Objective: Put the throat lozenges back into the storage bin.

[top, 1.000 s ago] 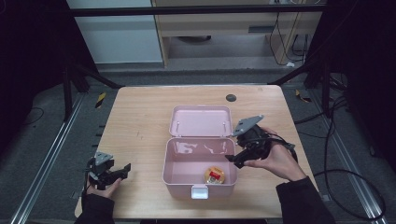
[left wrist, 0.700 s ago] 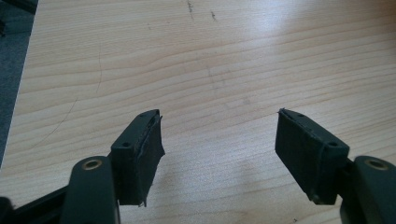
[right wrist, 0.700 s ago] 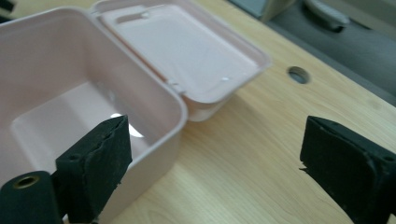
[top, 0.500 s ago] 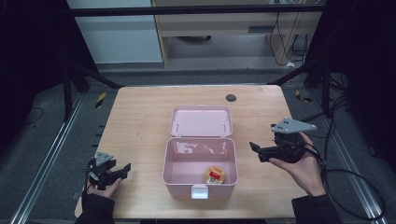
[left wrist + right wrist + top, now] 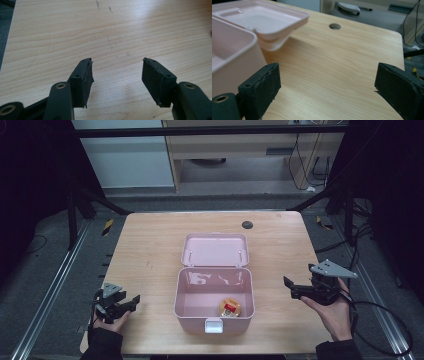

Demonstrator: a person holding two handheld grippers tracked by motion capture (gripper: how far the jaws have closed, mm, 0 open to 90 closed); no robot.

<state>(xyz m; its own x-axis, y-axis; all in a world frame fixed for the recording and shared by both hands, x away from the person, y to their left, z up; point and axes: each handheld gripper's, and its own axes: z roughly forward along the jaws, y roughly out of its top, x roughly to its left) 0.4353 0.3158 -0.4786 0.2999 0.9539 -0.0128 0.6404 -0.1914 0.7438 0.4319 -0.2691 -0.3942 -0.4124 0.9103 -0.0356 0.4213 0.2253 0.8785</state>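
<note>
My left gripper (image 5: 131, 304) and right gripper (image 5: 290, 288) flank the pink box (image 5: 214, 307), jaws apart and empty. Round item (image 5: 229, 307) inside. Risk: a careless reach could knock the raised lid (image 5: 215, 249).

Both grippers black: left gripper (image 5: 131, 304), right gripper (image 5: 290, 288). Grey three-cornered plates on top. Dark sleeves. Black cable trails right.
</note>
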